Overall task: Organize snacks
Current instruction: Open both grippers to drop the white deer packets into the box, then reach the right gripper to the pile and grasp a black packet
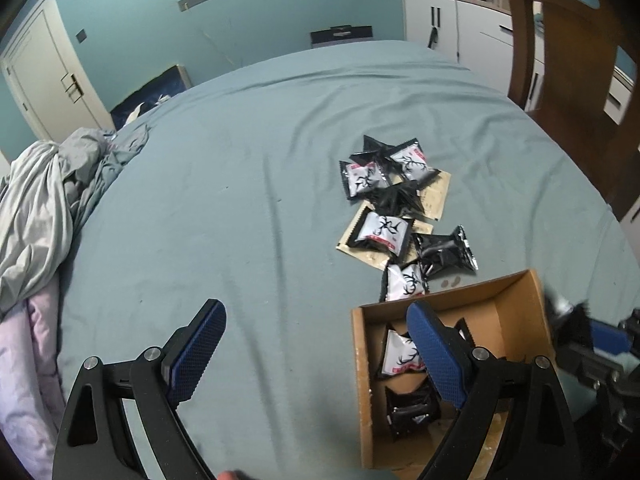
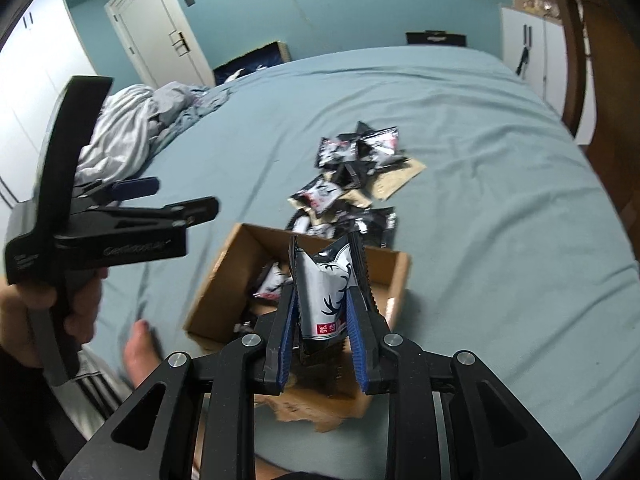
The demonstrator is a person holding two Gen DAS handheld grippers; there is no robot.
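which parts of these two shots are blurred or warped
Left wrist view: fisheye bends the bed edge into a curve; the right gripper at the right edge is smeared, the snack packets sharp. Right wrist view: the cardboard box and far packets look soft; the held packet stays crisp.

A home bedroom: a bed point(image 1: 240, 200) under a teal sheet, rumpled bedding point(image 1: 48, 200) at nine o'clock, white door point(image 2: 156, 28) behind.

Black-and-white antler-print snack packets point(image 1: 385, 232), brown cardboard box point(image 1: 362, 368), teal bedsheet point(image 1: 224, 184)
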